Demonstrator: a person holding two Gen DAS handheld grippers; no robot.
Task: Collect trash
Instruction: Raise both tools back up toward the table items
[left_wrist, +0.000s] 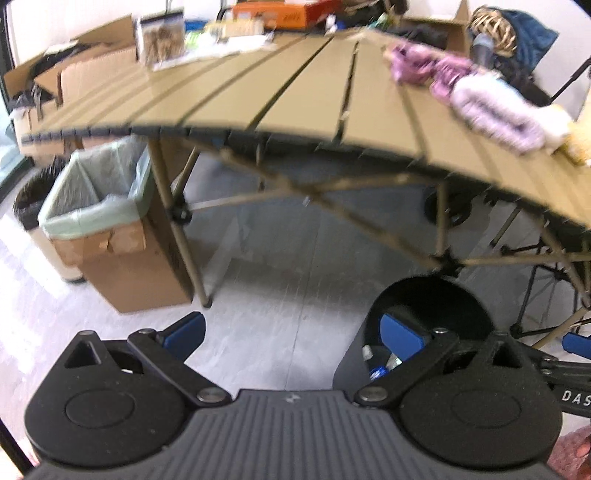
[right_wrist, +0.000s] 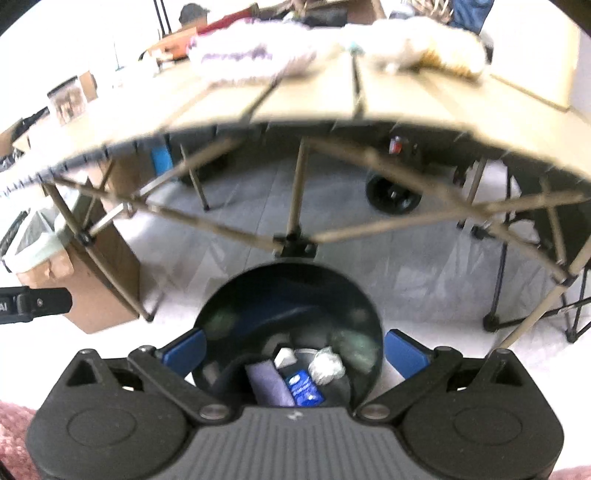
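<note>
Both grippers, left (left_wrist: 293, 334) and right (right_wrist: 293, 350), spread apart and empty above a round black trash bin (right_wrist: 221, 306) holding wrappers, near a tan slatted folding table (left_wrist: 295, 92).

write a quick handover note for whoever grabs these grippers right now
Left gripper: open, empty, above the floor left of the black bin.
Right gripper: open, empty, directly over the bin.
In the bin: foil ball, blue wrapper, purple piece, small white scrap.
Table: near part bare; fluffy cloths on the right, boxes and papers at the far end.
Done: several pieces binned.
Left: check the far end for trash; too blurred to tell from here.
</note>
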